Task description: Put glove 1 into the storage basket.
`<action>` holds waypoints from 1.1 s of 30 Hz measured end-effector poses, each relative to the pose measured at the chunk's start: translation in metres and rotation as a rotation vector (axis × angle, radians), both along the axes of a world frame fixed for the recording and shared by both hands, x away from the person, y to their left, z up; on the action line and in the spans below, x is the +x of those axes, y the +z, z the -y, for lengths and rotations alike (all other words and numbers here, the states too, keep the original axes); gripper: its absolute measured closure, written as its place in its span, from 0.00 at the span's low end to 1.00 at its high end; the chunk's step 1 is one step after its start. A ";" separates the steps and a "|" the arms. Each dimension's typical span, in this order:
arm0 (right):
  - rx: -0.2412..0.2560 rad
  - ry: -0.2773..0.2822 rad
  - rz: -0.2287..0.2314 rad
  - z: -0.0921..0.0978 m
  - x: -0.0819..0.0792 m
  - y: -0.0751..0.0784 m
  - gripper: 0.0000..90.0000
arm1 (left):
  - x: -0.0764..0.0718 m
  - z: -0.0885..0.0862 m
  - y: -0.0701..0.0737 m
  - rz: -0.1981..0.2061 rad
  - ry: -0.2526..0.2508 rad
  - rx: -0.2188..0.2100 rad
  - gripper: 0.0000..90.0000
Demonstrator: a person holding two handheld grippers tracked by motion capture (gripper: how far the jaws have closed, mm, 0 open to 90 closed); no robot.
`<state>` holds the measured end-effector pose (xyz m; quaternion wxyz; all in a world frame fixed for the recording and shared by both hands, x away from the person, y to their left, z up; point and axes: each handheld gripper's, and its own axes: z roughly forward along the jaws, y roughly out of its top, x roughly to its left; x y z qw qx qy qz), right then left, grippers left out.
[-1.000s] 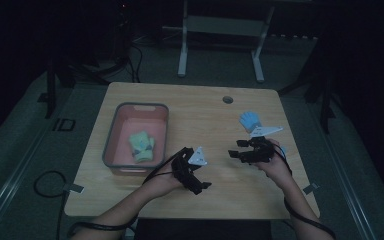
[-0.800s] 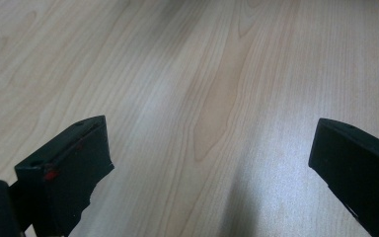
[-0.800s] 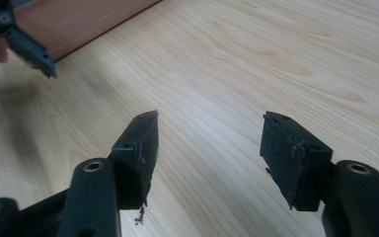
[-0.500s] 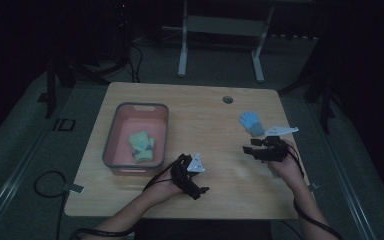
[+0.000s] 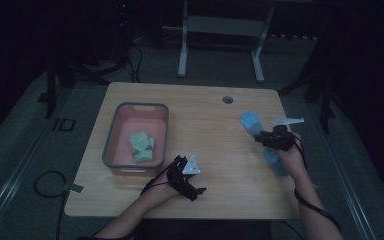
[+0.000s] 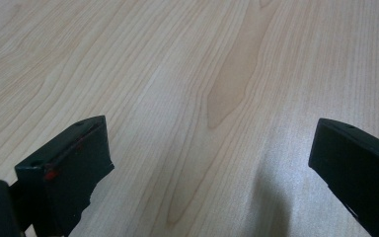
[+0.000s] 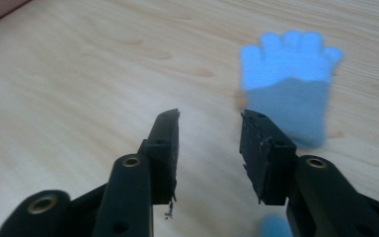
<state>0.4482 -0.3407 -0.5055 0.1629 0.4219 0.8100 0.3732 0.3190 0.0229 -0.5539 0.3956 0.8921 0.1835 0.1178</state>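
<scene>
A light blue toe sock (image 5: pixel 250 121) lies flat on the right part of the wooden table (image 5: pixel 205 115), and its length runs toward the near edge under the right hand. In the right gripper view the blue toe sock (image 7: pixel 288 84) lies just ahead and to the right of the jaws. My right gripper (image 5: pixel 271 139) (image 7: pixel 209 118) hovers over the sock's middle, open, with nothing between its jaws. My left gripper (image 5: pixel 187 179) (image 6: pixel 207 138) is at the near middle of the table, jaws wide open over bare wood.
A pink bin with a grey rim (image 5: pixel 111 137) stands on the table's left part and holds folded pale green socks (image 5: pixel 141 146). A round cable hole (image 5: pixel 227 99) is at the far side. Table legs and cables stand on the floor beyond.
My right gripper has moved right and a little farther away, ending over the blue sock. My left gripper has drawn slightly toward the near edge.
</scene>
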 end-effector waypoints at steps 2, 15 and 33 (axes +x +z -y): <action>-0.004 -0.020 -0.012 0.004 0.010 -0.002 0.72 | 0.000 -0.001 -0.002 -0.004 0.002 -0.014 0.03; -0.062 -0.082 -0.043 -0.001 0.068 -0.016 0.69 | -0.003 -0.005 -0.003 0.000 -0.004 -0.033 0.03; -0.116 -0.132 -0.059 -0.011 0.098 -0.038 0.78 | -0.003 -0.006 -0.005 -0.003 -0.003 -0.051 0.03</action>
